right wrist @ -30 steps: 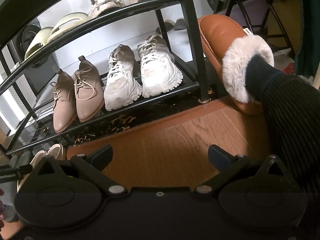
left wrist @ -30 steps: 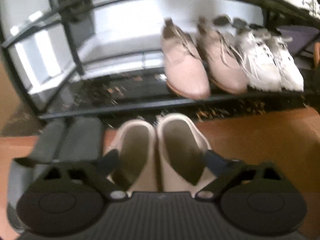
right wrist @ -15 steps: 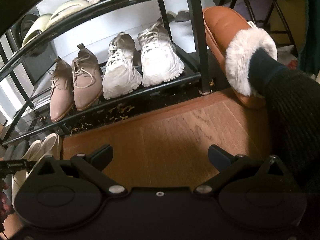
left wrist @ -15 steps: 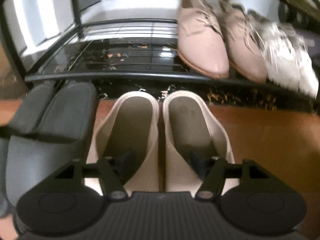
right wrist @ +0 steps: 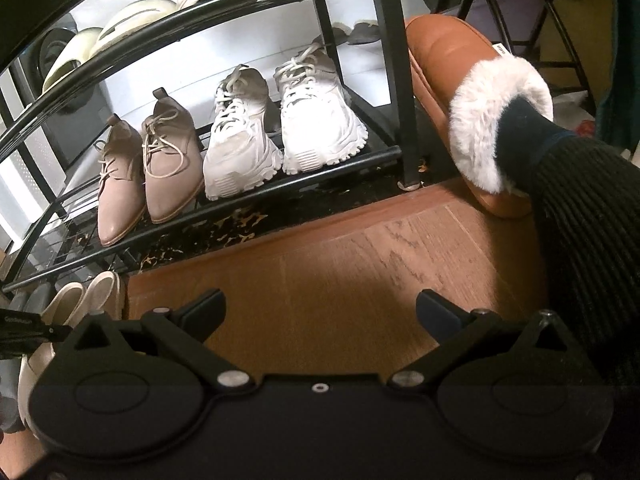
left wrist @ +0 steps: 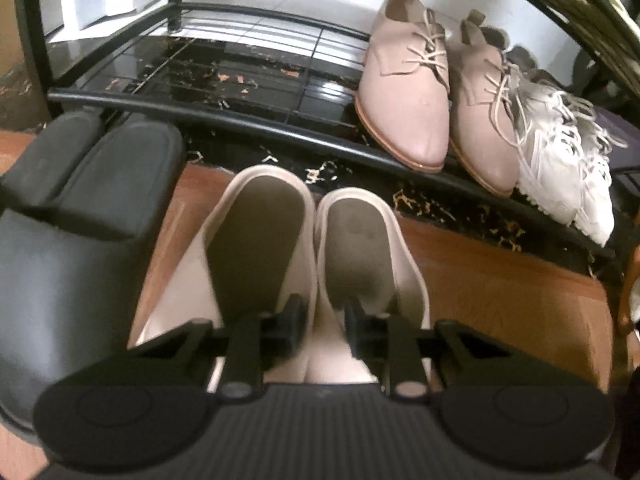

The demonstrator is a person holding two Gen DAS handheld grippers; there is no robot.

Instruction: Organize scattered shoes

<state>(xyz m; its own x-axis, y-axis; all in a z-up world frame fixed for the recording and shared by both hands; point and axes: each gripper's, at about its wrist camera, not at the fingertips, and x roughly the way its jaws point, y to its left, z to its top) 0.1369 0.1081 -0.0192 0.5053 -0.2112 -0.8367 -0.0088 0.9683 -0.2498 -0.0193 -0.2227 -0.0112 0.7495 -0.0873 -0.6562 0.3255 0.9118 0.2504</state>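
A pair of cream flat shoes (left wrist: 344,240) lies side by side on the wood floor in front of the black shoe rack (left wrist: 248,124). My left gripper (left wrist: 325,322) is shut on the two inner walls of the pair near the heels, one finger inside each shoe. The pair also shows at the lower left of the right wrist view (right wrist: 86,300). My right gripper (right wrist: 318,312) is open and empty above the bare floor.
Dark grey slippers (left wrist: 80,208) lie left of the cream pair. The rack's bottom shelf holds pink lace-up shoes (left wrist: 404,92) and white sneakers (left wrist: 560,160); its left part is bare. A foot in a tan fur-lined slipper (right wrist: 472,92) stands right of the rack post (right wrist: 400,80).
My left gripper dropped down over the cream pair and its fingers closed on the inner walls. The right gripper stayed open and barely moved.
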